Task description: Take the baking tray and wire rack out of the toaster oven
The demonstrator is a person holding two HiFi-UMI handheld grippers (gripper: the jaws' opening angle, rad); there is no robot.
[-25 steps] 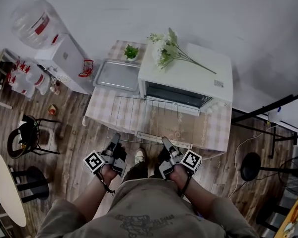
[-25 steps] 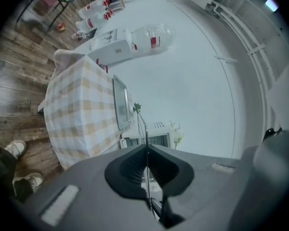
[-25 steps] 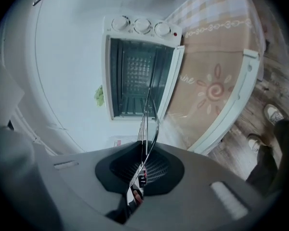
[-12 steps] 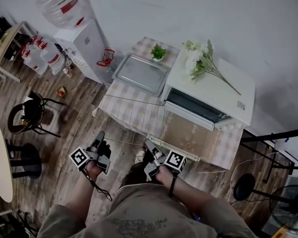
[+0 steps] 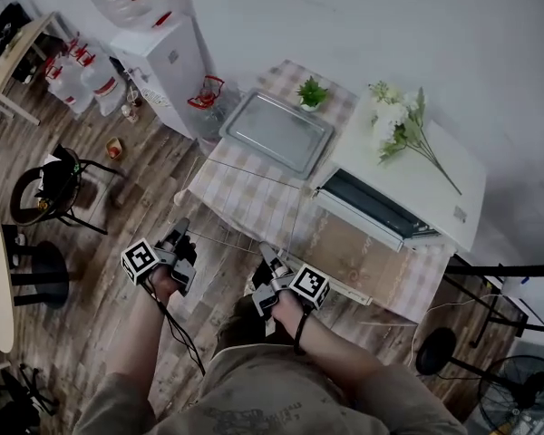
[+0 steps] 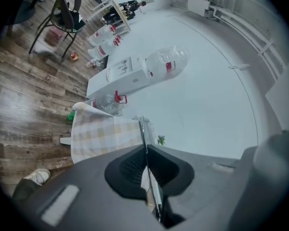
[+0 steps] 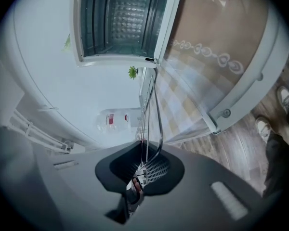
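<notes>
The wire rack (image 5: 247, 205) is pinched along its near edge by the fingers of the left gripper (image 5: 182, 234) and the right gripper (image 5: 272, 259), and is extended toward 1 o'clock over the table (image 5: 286, 72), its far edge just beside the toaster oven (image 5: 408, 175).

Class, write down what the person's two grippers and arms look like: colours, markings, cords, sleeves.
The left gripper and right gripper are each dark grey and black, with slim jaws and a white cube bearing black square markers. A thin dark cord loops from each wrist. The forearms are bare below short khaki sleeves.
</notes>
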